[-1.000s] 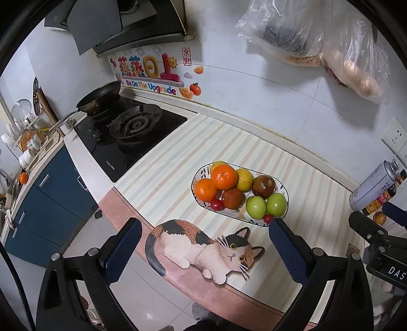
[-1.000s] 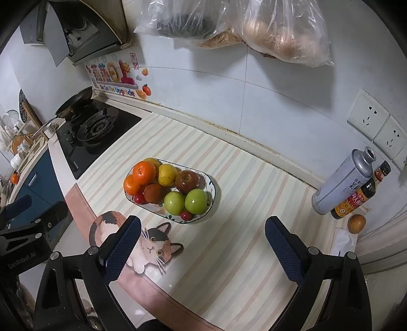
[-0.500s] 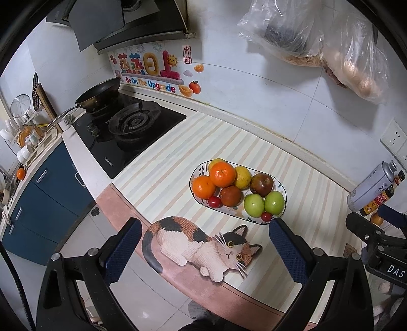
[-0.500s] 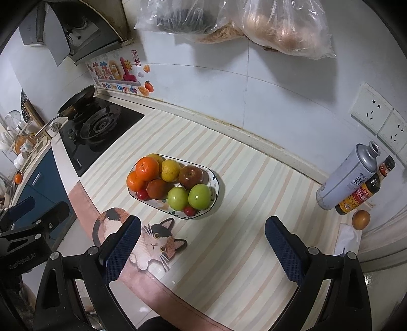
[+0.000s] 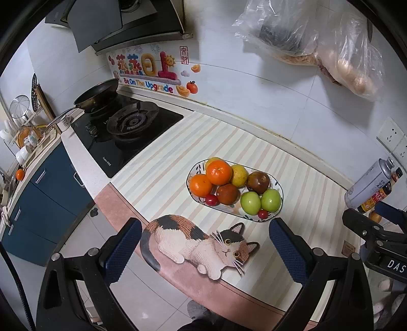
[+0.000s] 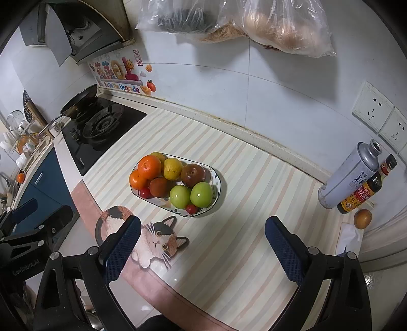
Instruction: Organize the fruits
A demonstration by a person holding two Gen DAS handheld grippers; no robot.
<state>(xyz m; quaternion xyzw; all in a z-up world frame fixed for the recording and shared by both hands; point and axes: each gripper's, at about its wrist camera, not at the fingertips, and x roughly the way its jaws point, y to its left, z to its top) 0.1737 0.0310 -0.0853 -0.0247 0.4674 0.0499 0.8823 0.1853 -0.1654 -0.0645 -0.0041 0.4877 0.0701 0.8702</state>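
An oval patterned plate [image 5: 279, 189] [image 6: 219, 178] on the striped counter holds piled fruit: two oranges [image 5: 218, 171] [image 6: 149, 166], yellow citrus [image 5: 239, 175], two dark red-brown fruits [image 5: 258, 179], two green apples [image 5: 271, 200] [image 6: 201, 194] and small red tomatoes [image 5: 211, 200]. My left gripper [image 5: 204, 247] is open and empty, held back above the counter's front edge, short of the plate. My right gripper [image 6: 202, 244] is open and empty, also in front of the plate. A lone brownish round fruit [image 6: 362, 218] lies at the far right by the bottles.
A cat-shaped mat [image 5: 198, 244] lies at the counter's front edge. A gas hob with a pan [image 5: 98, 95] stands to the left. A grey can [image 6: 348, 175] and sauce bottle [image 6: 363, 189] stand at the right. Plastic bags [image 6: 254, 23] hang on the wall.
Both grippers have drifted slightly, so the plate sits a little differently in each view. Both stay open and empty. The fruit has not moved.
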